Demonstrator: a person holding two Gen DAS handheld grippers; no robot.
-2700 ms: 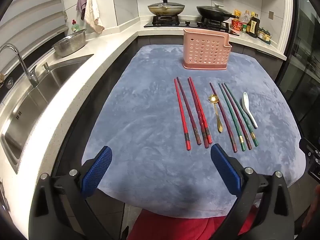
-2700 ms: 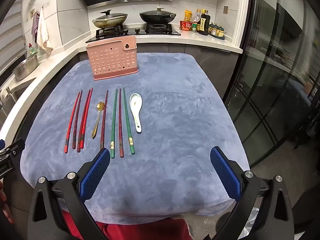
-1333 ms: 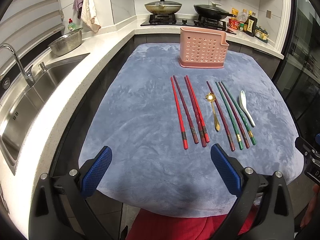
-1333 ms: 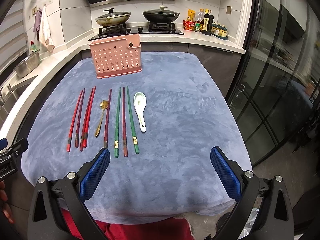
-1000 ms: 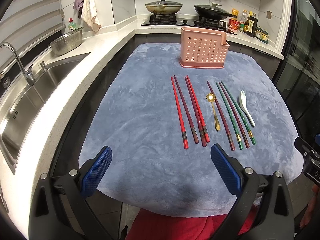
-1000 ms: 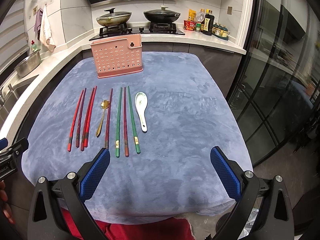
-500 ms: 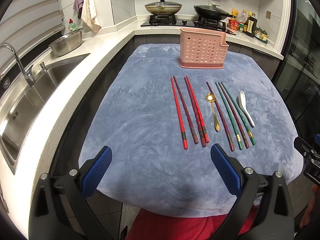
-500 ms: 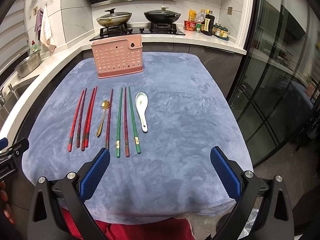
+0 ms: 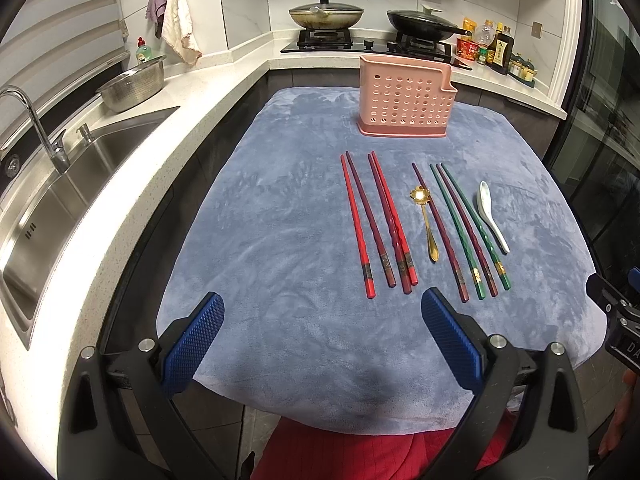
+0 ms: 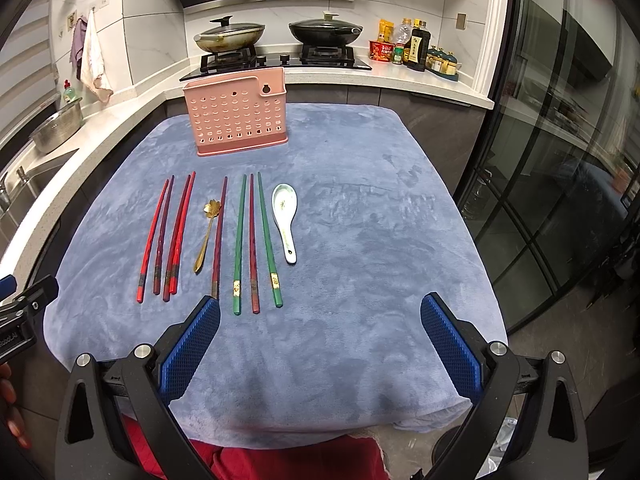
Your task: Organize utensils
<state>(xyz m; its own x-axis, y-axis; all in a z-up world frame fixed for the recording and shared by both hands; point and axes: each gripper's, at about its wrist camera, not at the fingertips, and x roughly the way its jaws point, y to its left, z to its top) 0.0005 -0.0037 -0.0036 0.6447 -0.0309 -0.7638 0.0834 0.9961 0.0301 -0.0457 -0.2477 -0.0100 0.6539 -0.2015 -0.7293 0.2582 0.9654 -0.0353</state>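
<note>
A blue-grey cloth (image 9: pixel 280 240) covers the table, and the utensils lie on it in a row running from near to far. At the far end of the cloth stands the pink perforated utensil holder (image 9: pixel 406 100), upright and well apart from the row. In the left wrist view the row begins on the left with four red and dark red chopsticks (image 9: pixel 378 220), two of them touching along their length; to their right lies the gold spoon (image 9: pixel 426 220) with its flower-shaped bowl at the far end, just beside a single dark red chopstick (image 9: pixel 440 232). Further right lie two green chopsticks (image 9: pixel 460 236) with another dark red one between them, and at the right end the white ceramic spoon (image 9: pixel 490 212), bowl at the far end. The left gripper (image 9: pixel 320 334) hovers above the near edge of the cloth, its blue-padded jaws spread wide with nothing between them. The right gripper (image 10: pixel 320 334) hangs likewise over the near right part of the cloth, jaws wide apart and empty, its left pad close above the near tips of the chopsticks, though whether it touches them is hard to judge. A steel sink (image 9: pixel 48 200) sits in the counter to the left, and two lidded pans (image 9: pixel 326 12) stand on the stove at the far wall.
</note>
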